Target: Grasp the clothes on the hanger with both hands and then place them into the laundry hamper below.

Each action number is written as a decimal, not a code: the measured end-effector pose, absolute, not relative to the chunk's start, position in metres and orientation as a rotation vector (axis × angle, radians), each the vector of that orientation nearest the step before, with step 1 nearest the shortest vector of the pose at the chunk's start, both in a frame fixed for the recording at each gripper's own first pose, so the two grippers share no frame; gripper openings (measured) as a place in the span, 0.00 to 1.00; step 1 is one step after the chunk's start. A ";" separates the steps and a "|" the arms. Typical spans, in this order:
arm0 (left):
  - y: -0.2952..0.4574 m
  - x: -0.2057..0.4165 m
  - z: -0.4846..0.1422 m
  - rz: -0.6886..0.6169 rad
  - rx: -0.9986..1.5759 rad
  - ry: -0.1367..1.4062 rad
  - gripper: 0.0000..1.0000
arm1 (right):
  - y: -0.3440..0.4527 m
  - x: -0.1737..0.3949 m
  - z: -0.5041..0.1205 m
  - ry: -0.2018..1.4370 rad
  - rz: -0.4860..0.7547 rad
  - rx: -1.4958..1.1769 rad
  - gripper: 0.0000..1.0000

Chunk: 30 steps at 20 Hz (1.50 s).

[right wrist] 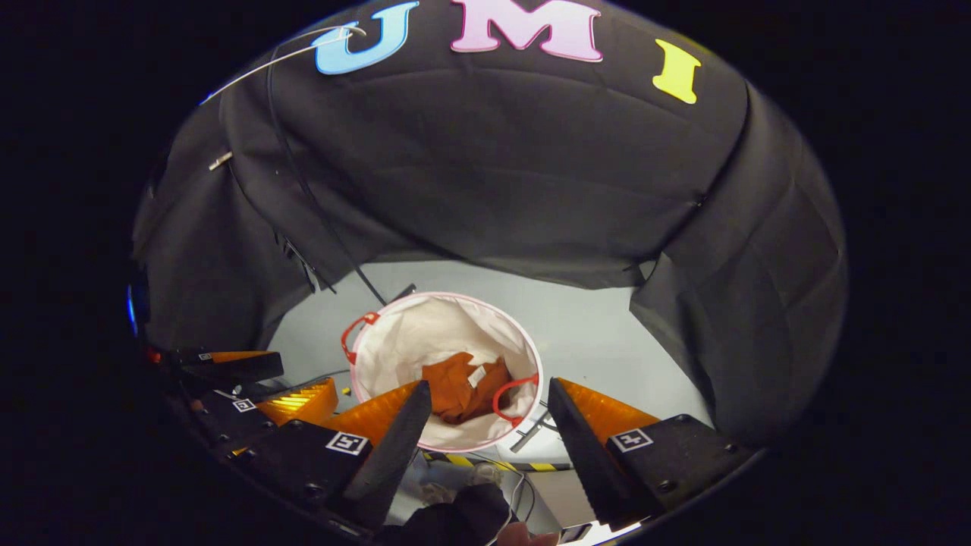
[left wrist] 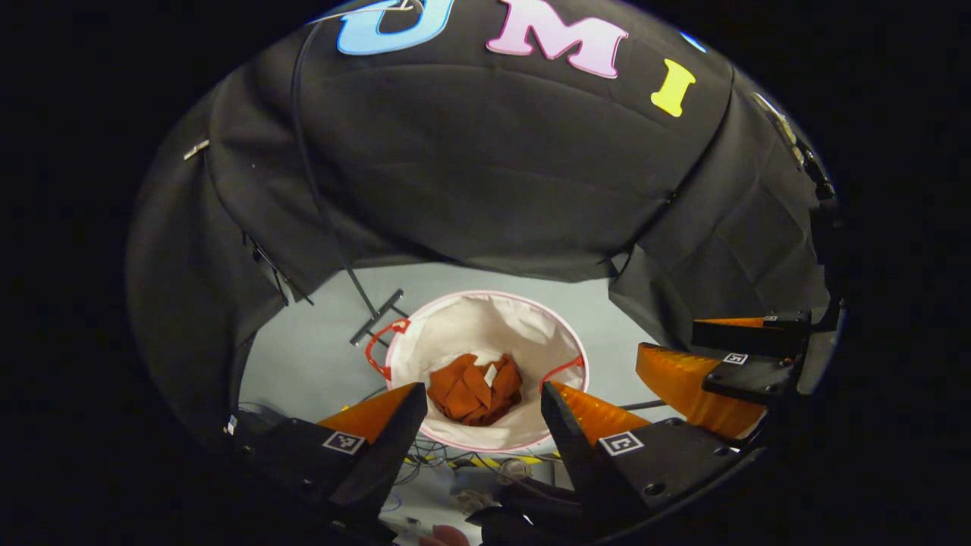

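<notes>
A rust-orange garment (left wrist: 476,389) lies crumpled at the bottom of the round white laundry hamper (left wrist: 485,318) with red handles, which stands on the grey floor. In the left gripper view my left gripper (left wrist: 481,403) hangs above the hamper, open, nothing between its fingers. The right gripper (left wrist: 740,356) shows at the right edge there, also open. In the right gripper view the garment (right wrist: 464,386) sits in the hamper (right wrist: 425,330), and my right gripper (right wrist: 489,406) hovers open above it. The left gripper (right wrist: 250,379) appears at the left, apart from the hamper.
A thin pole (left wrist: 318,205) of a stand rises from a metal foot (left wrist: 375,317) left of the hamper. A wire hanger (right wrist: 288,51) hangs bare near the top. Cables and yellow-black tape (left wrist: 470,459) lie on the floor nearer me. Black cloth walls surround the grey floor (right wrist: 592,318).
</notes>
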<state>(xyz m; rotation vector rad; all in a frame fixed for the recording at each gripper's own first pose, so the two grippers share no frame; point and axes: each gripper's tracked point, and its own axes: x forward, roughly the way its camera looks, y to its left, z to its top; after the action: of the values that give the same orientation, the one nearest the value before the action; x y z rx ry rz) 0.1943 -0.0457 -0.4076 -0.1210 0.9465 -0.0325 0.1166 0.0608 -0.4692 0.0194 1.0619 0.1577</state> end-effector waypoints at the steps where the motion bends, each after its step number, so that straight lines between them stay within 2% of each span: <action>1: -0.044 0.192 -0.393 -0.023 -0.120 0.907 0.96 | 0.061 0.119 -0.454 1.021 0.156 0.028 0.99; 2: -0.042 0.193 -0.376 -0.018 -0.119 0.867 0.96 | 0.063 0.121 -0.437 0.979 0.154 0.042 0.96; 4: -0.037 0.192 -0.343 -0.010 -0.114 0.780 0.96 | 0.061 0.125 -0.402 0.900 0.146 0.055 1.00; 14: -0.021 0.159 -0.166 -0.007 -0.074 0.388 0.96 | 0.046 0.123 -0.232 0.546 0.123 0.095 0.99; 18: -0.021 0.139 -0.097 -0.025 -0.078 0.249 0.95 | 0.024 0.117 -0.159 0.322 0.080 0.028 0.99; 19: -0.020 0.136 -0.082 -0.028 -0.070 0.221 0.95 | 0.023 0.110 -0.149 0.296 0.080 0.003 0.94; 20: -0.021 0.128 -0.067 -0.026 -0.061 0.193 0.95 | 0.023 0.100 -0.137 0.272 0.089 0.003 0.99; 21: -0.023 0.116 -0.051 -0.025 -0.052 0.163 0.92 | 0.023 0.092 -0.124 0.252 0.091 0.028 0.99; 23: -0.027 0.101 -0.027 -0.035 -0.046 0.113 0.92 | 0.021 0.083 -0.105 0.228 0.085 0.082 0.98; 24: -0.028 0.092 -0.016 -0.040 -0.044 0.094 0.95 | 0.020 0.080 -0.096 0.214 0.083 0.100 0.98; 25: -0.028 0.083 -0.007 -0.045 -0.041 0.074 0.92 | 0.021 0.077 -0.086 0.195 0.082 0.119 0.96; 26: -0.027 0.077 -0.008 -0.045 -0.037 0.058 0.95 | 0.022 0.075 -0.078 0.181 0.083 0.132 0.98; 27: -0.022 0.072 -0.010 -0.043 -0.033 0.054 0.92 | 0.022 0.073 -0.071 0.171 0.083 0.133 0.96; 30: -0.011 0.054 0.007 -0.027 -0.019 0.040 0.92 | 0.020 0.066 -0.047 0.133 0.078 0.116 0.98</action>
<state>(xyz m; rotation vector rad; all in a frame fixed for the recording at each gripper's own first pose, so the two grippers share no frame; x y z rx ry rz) 0.0542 -0.0114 0.0071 -0.0193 0.0398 -0.0274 0.0658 0.0197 -0.0465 0.1157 0.1326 0.0782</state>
